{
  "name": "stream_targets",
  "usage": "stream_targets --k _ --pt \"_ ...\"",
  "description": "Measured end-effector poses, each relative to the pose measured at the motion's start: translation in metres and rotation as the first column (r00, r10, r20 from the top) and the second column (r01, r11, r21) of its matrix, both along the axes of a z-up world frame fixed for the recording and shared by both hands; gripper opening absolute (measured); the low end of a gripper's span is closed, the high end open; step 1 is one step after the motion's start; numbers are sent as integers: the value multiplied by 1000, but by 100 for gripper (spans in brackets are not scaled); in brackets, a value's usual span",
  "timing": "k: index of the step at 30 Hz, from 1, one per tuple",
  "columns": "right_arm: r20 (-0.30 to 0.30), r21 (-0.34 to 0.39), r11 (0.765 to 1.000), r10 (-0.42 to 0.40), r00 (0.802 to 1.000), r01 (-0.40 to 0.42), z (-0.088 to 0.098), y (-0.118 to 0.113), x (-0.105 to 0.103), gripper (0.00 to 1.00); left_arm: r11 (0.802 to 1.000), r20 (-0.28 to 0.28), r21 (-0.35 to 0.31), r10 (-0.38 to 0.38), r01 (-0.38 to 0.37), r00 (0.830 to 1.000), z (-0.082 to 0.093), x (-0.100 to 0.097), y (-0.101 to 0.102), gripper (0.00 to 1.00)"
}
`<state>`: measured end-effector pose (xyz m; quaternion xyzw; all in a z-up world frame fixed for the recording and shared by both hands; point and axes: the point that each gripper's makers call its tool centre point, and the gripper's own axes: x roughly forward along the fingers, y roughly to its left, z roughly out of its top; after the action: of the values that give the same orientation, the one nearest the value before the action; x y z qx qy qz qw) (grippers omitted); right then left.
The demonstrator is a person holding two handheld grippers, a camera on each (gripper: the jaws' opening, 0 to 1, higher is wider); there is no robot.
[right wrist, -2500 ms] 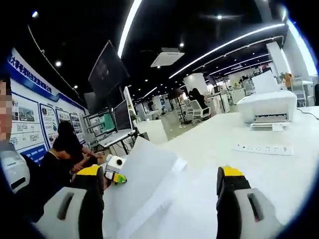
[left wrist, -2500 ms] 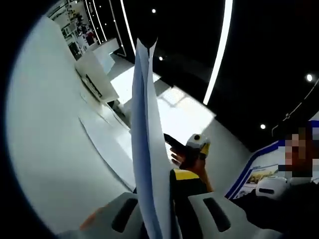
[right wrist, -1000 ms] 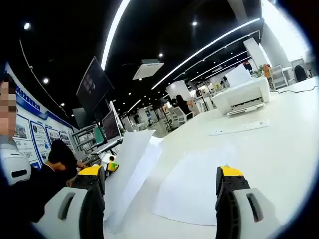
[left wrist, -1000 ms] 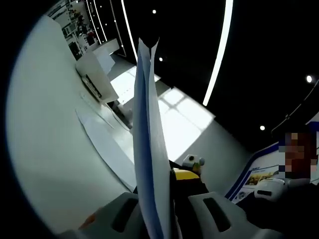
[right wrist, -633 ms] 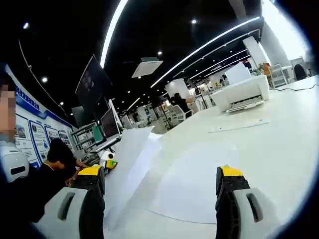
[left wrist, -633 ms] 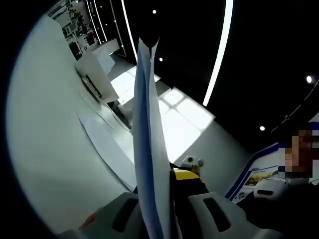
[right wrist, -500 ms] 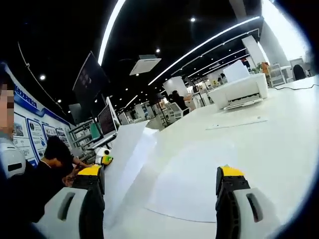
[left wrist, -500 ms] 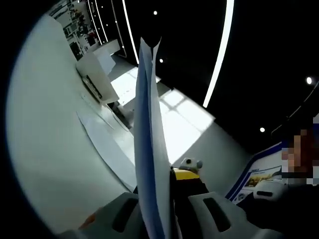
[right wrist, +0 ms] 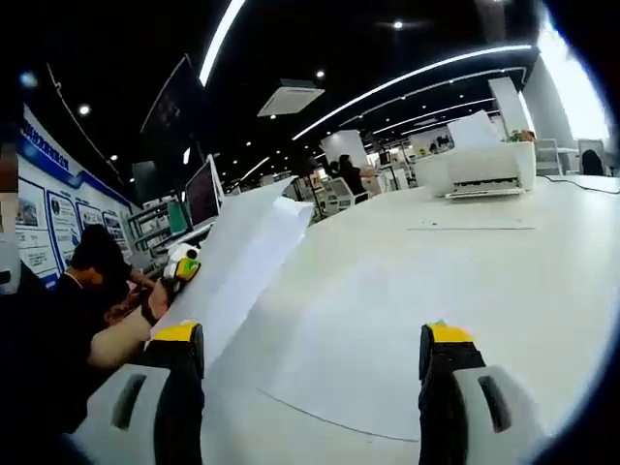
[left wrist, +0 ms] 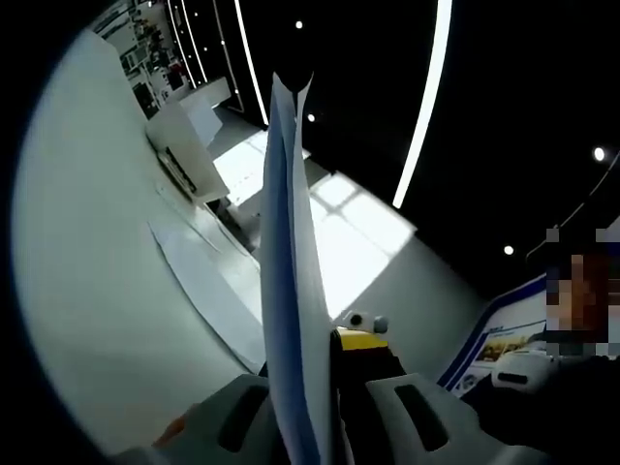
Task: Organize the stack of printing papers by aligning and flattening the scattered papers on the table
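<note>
My left hand-held gripper point(left wrist: 308, 426) is clamped on a sheaf of printing papers point(left wrist: 289, 291), which rises edge-on between its jaws in the left gripper view. In the right gripper view that same sheaf point(right wrist: 242, 257) stands tilted at the left of the white surface point(right wrist: 542, 291), with the left hand-held gripper point(right wrist: 180, 263) holding it at its far end. My right hand-held gripper point(right wrist: 312, 402) is wide open, its yellow-tipped jaws apart with nothing between them, hovering over a single sheet point(right wrist: 387, 334) that lies flat on the surface just to the right of the sheaf. A printer point(right wrist: 481, 167) sits well away at the far right.

The main risk, as I judge it, is the sheaf itself. The top edges already part slightly, so the sheets do not look squared, and one pinch point leaves the rest free to fan or slide. If I tip it too fast the loose sheets could slip out and scatter again. If I lower it unevenly, a corner could buckle or fold against the surface.

The flat sheet is the second worry. My open jaws could catch its near edge and crease it, or push it further from the sheaf instead of under it. White paper on a white surface also makes its edges hard to judge, so I could misalign the stack.
</note>
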<state>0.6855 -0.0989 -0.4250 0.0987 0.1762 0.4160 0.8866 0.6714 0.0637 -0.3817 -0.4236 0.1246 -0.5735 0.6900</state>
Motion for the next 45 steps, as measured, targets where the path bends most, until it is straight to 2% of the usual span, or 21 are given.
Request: stream_targets --k 8,12,18,21,22,26,30,35,45 --pt "-15 -7 1000 26 1000 -26 -12 10 8 87 1000 2 -3 -2 2 1000 1 -1 -1 6" --pt "-18 -21 1000 19 1000 -20 -17 8 10 87 1000 3 -4 -3 3 1000 1 -1 -1 6" --pt "10 -27 999 28 1000 -28 -16 10 12 87 1000 1 -9 -6 6 1000 2 -1 -1 6" --pt "43 -116 993 37 998 -32 -25 12 13 87 1000 -1 -13 -9 9 1000 3 -1 0 6" --pt "44 -127 991 42 998 -36 -27 13 13 87 1000 -2 -13 -9 9 1000 2 -1 0 6" --pt "52 -137 988 76 996 -68 -30 25 6 87 1000 -7 -18 -12 11 1000 2 -1 1 6" --pt "44 -163 984 73 996 -65 -38 24 8 87 1000 -6 -20 -13 13 1000 3 -2 1 6" --pt "-2 -165 983 78 997 -77 -48 27 8 87 1000 -7 -21 -14 14 1000 3 -3 1 6" --pt "42 -219 975 46 998 -36 -52 18 12 86 1000 -7 -19 -13 13 1000 3 -5 -1 6"
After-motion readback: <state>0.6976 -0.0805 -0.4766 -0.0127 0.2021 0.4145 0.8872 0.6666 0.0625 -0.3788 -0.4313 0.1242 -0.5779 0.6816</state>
